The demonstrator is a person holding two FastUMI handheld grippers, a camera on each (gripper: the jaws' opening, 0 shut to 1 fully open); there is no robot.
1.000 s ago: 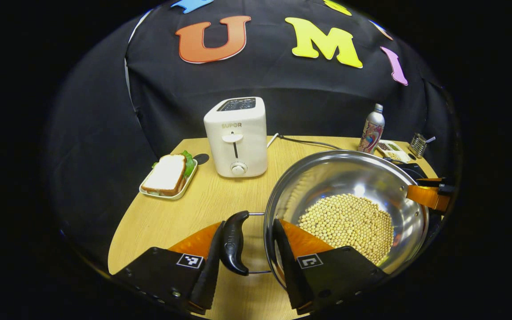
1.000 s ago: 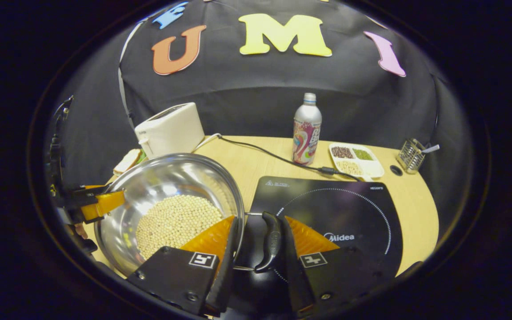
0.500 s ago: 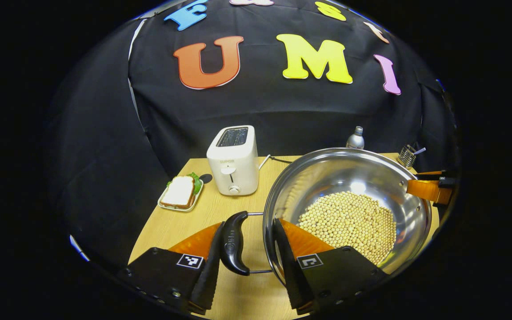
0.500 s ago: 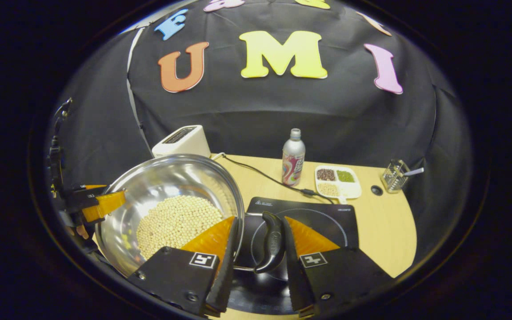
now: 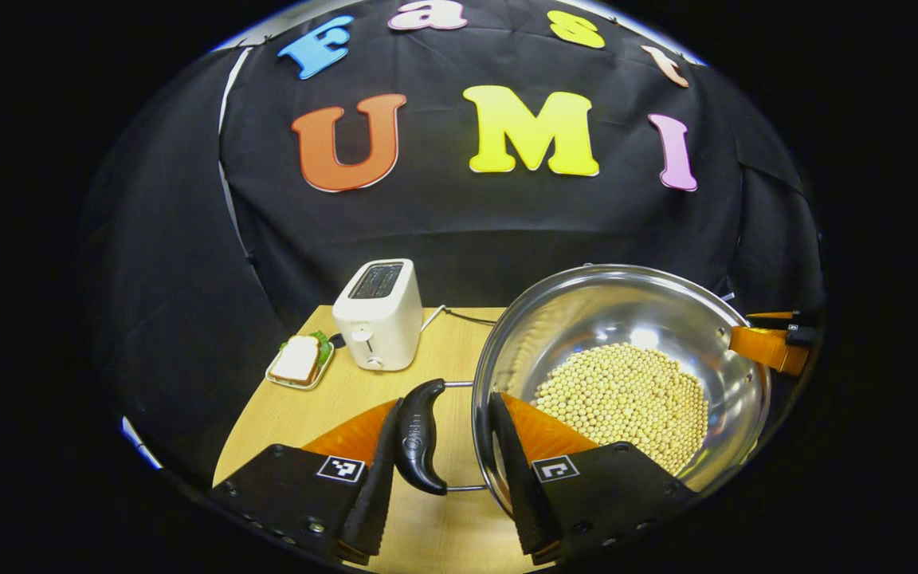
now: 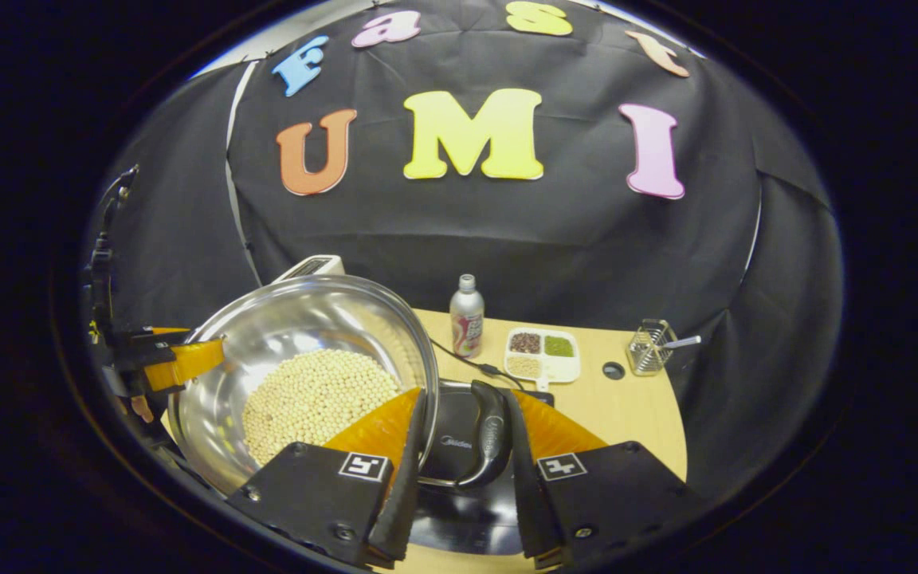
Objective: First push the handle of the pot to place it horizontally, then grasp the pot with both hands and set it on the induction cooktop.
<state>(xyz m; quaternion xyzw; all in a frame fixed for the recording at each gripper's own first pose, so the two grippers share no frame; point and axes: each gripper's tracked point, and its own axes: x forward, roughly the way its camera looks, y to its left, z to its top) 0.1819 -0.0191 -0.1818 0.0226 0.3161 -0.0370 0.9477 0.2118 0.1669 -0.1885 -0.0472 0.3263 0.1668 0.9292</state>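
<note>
Because the pot (image 5: 622, 375) is a wide, thin-walled steel vessel with a bed of pale beans (image 5: 622, 399) across its bottom, we judge it stiff, moderately heavy and apt to shed its load if tipped; the polished wall looks slippery, so the two black side handles are the proper places to take hold. In the left gripper view, the left gripper (image 5: 441, 462) has its jaws part-spread, one finger lying against the outer face of the near handle (image 5: 421, 434) and the other finger reaching past the rim into the bowl. We cannot confirm that both fingers press on the handle itself; the grip looks more like a bracket across handle and rim. In the right gripper view, the right gripper (image 6: 459, 458) stands in the same manner on the opposite handle (image 6: 487, 434), jaws part-spread, one finger inside the rim, the other against the handle's outer face. The pot appears held up between the two grippers, clear of the tabletop (image 5: 331, 399), with its right side over the near-left part of the induction cooktop (image 6: 459, 510). We advise that both sides be kept level, since uneven lowering would send the beans sliding.
</note>
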